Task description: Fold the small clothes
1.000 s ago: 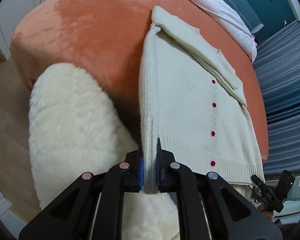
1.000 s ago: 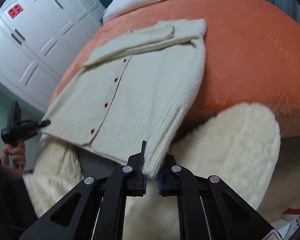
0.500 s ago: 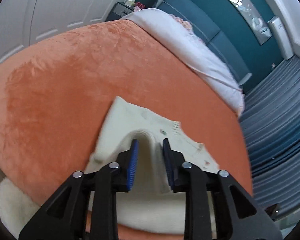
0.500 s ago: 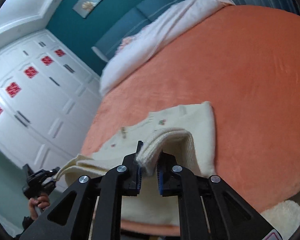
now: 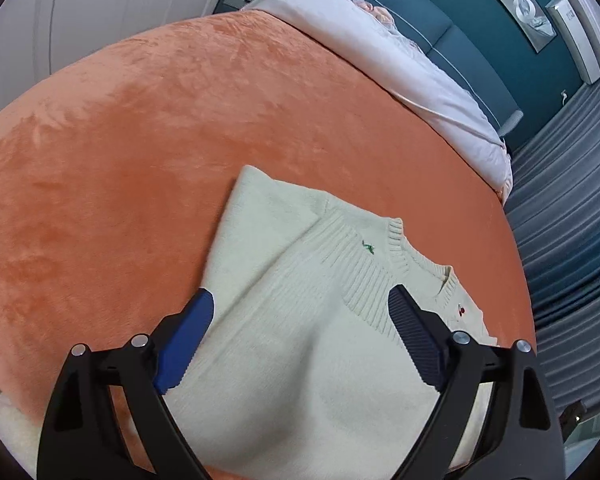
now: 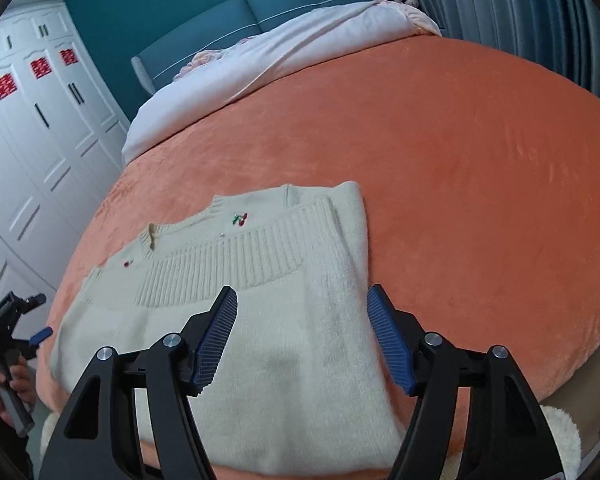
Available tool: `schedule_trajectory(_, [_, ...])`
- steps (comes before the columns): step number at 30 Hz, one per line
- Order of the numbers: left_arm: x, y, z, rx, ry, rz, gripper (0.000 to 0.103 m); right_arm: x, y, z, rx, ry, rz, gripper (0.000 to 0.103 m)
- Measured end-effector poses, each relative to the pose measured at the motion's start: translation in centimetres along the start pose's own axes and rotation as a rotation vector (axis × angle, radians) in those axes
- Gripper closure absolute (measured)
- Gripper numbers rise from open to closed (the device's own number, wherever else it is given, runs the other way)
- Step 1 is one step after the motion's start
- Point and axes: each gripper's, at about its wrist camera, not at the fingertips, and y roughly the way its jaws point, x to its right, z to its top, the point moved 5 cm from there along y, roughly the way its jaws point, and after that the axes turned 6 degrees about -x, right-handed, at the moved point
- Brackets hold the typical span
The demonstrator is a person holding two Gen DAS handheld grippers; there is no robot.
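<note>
The cream knitted cardigan [image 5: 300, 320] lies on the orange plush bedspread [image 5: 140, 140] near the foot edge of the bed, folded in half so that its ribbed hem band [image 6: 228, 264] now rests just below the neckline, at about 12 o'clock from the right gripper [image 6: 300, 336]. The bottom-to-top fold therefore looks done; what is left, by the look of it, is at most a smoothing or one more fold to make the bundle smaller. Both tools have just been opening: the left gripper [image 5: 300, 340] stands with its jaws wide apart over the top layer, and the right one likewise, the knit under the gap but pinched by neither pair of blue ridged pads [image 6: 216, 340]. The wool is soft and fuzzy, fine-gauge on the body and deeply ribbed at the hem and collar, with small embroidered cherries [image 6: 240, 219] at 11 o'clock and a red button [image 5: 462, 311] at 2 o'clock in the left view. The bedspread is short-piled velvet that shows brush marks. A pale duvet [image 6: 260, 64] is bunched towards the teal headboard [image 6: 260, 8].
</note>
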Motion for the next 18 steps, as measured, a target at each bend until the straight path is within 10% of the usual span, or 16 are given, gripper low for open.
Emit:
schedule_trajectory(4, [1.4,4.3,0.1,-0.11,0.056,0.035,0.018,-0.1,2.9,1.9,-0.048,0.021,-0.01,0.036])
schedule_trajectory(8, [1.5,5.5,-0.6,-0.16,0.103,0.046,0.091,-0.7,5.5,1.8,-0.134,0.003,0.009,0.054])
schedule_trajectory(9, [1.2,4.7,-0.6,-0.142,0.069,0.013,0.092,-1.2,5.8,1.6,-0.153,-0.015,0.012,0.09])
schedule_trajectory(14, [3.9,-2.9,0.5,0.017,0.085,-0.11,0.093,-4.1,-1.1,4.4,0.035,-0.054,0.156,0.095])
schedule_trajectory(18, [4.9,-3.3,3.7,0.081,0.095,-0.052,0.092,-5.3,-4.0,9.0,0.17,-0.073,0.182,0.095])
